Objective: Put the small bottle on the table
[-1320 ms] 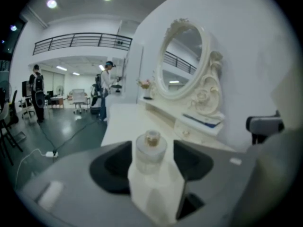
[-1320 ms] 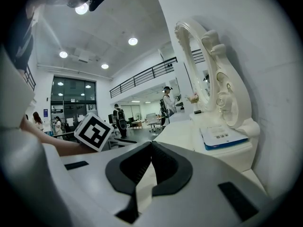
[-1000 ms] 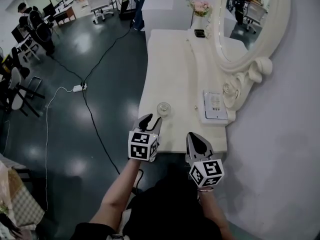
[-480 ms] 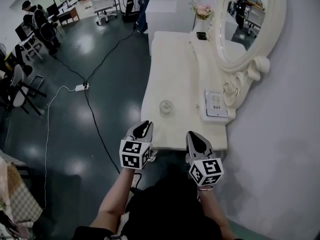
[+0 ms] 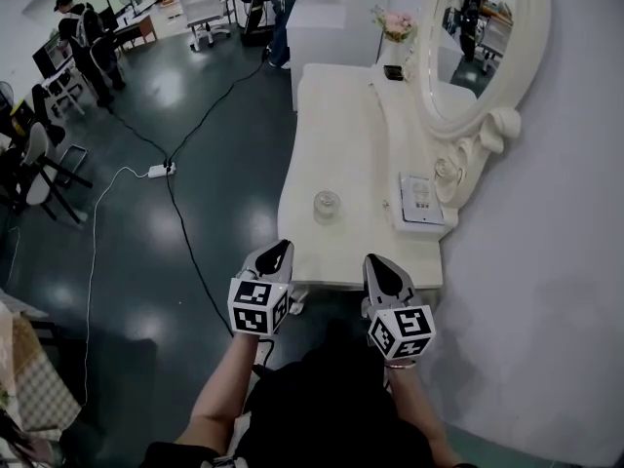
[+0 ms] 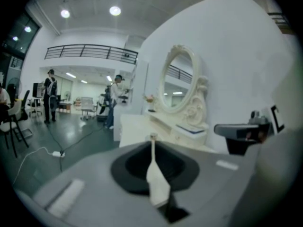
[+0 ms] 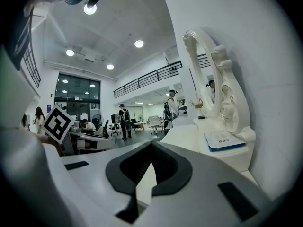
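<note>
The small clear bottle (image 5: 326, 204) stands upright on the white dressing table (image 5: 341, 125), near its front end. My left gripper (image 5: 280, 253) hovers just off the table's front left edge, a hand's width short of the bottle, shut with nothing in it. In the left gripper view its jaws (image 6: 152, 138) meet at the tips and point along the table (image 6: 135, 126). My right gripper (image 5: 376, 265) sits over the front edge to the right, also shut and empty, its tips (image 7: 151, 144) touching.
An oval mirror in a carved white frame (image 5: 478, 47) stands along the table's right side, with a blue-edged card (image 5: 419, 203) at its foot and a flower vase (image 5: 394, 25) at the far end. A cable and power strip (image 5: 156, 170) lie on the dark floor to the left. People and chairs are far back.
My left gripper has drawn back from the bottle toward the table's front edge, and its jaws have shut empty. The bottle stays standing on the table. The right gripper has barely moved.
</note>
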Action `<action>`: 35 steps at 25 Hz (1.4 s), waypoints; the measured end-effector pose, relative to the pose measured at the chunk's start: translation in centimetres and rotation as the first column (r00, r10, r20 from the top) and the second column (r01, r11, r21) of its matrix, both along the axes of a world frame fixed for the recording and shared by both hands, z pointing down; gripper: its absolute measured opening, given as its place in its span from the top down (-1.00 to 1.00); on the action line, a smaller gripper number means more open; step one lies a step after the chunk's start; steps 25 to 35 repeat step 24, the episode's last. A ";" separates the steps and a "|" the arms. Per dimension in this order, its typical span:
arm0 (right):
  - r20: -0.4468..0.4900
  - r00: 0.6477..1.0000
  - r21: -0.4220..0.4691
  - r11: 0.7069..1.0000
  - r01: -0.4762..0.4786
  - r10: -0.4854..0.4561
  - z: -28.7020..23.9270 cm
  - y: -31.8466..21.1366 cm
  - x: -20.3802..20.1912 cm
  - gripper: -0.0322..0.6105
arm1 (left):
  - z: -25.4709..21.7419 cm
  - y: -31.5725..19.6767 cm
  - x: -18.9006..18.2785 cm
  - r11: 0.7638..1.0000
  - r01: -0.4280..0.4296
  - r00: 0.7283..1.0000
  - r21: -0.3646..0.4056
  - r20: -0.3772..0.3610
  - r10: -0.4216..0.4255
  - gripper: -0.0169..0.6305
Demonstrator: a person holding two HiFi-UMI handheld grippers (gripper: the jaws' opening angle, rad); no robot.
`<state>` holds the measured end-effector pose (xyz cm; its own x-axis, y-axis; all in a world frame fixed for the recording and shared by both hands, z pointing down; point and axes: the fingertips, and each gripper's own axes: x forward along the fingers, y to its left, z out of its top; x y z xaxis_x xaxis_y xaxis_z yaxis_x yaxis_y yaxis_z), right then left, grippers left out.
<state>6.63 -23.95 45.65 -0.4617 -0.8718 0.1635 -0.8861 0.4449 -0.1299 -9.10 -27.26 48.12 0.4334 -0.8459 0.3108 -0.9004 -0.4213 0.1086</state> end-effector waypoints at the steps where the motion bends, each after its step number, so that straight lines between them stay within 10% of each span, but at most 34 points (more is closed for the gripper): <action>1: -0.001 1.000 0.000 1.000 0.001 -0.001 0.0 0.1 0.0 0.89 | -0.1 0.2 -0.1 1.000 0.002 1.000 0.001 -0.003 -0.002 0.87; 35: 0.010 1.000 0.018 1.000 0.008 -0.008 -0.4 2.2 -0.9 0.89 | -1.3 2.4 -1.2 1.000 0.014 1.000 0.028 -0.005 -0.014 0.87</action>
